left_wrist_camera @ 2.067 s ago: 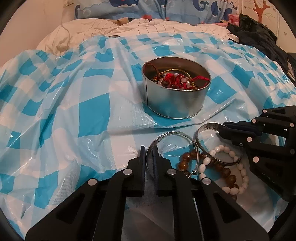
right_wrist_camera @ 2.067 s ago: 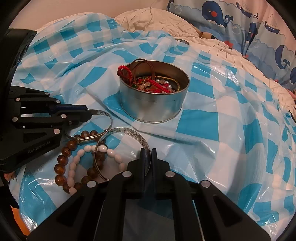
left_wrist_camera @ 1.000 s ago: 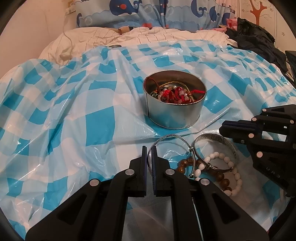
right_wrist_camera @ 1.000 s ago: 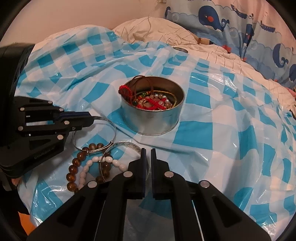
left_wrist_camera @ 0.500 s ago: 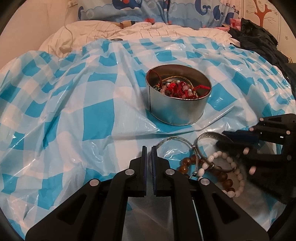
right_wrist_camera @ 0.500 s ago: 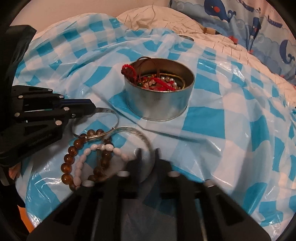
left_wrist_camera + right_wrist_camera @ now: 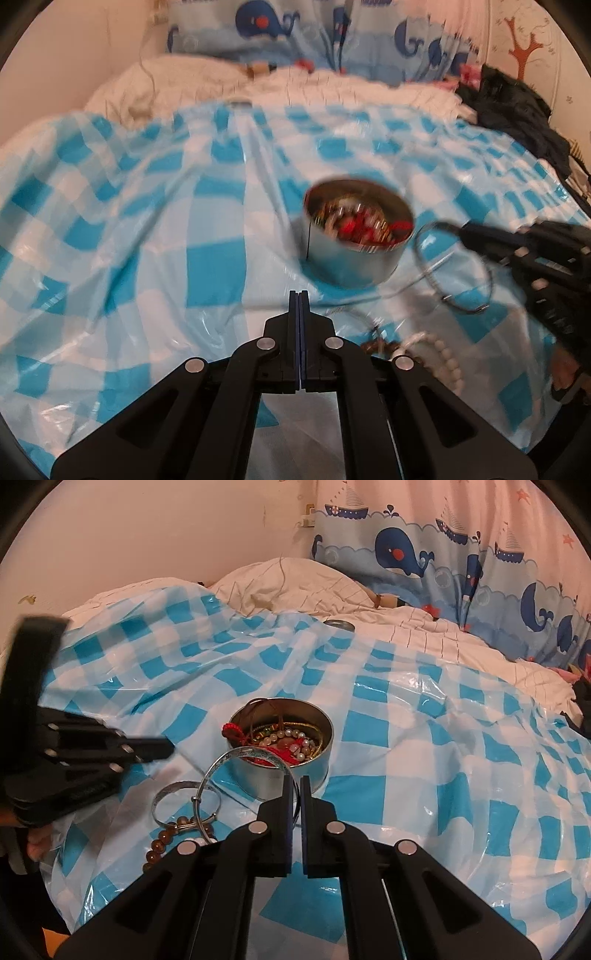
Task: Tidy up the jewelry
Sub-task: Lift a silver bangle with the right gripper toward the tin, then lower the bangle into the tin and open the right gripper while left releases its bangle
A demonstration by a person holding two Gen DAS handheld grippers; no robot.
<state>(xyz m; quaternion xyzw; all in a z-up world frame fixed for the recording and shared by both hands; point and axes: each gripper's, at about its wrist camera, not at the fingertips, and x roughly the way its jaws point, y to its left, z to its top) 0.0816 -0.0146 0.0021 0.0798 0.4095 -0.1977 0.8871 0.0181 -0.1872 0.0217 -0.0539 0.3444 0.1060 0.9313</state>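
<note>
A round metal tin full of red cord and beaded jewelry sits on the blue-and-white checked plastic cloth. My right gripper is shut on a silver bangle, held off the cloth just in front of the tin; in the left wrist view the right gripper dangles the bangle beside the tin. A second silver bangle, brown beads and white beads lie on the cloth. My left gripper is shut with nothing in it.
A white quilt and pillow lie behind the cloth, with a whale-print curtain beyond. A small round metal lid rests at the cloth's far edge. Dark clothing is piled at the far right.
My right gripper has risen, lifting its silver bangle off the cloth toward the tin. My left gripper no longer has the other bangle between its fingers and now stands shut, drawn back from the pile.
</note>
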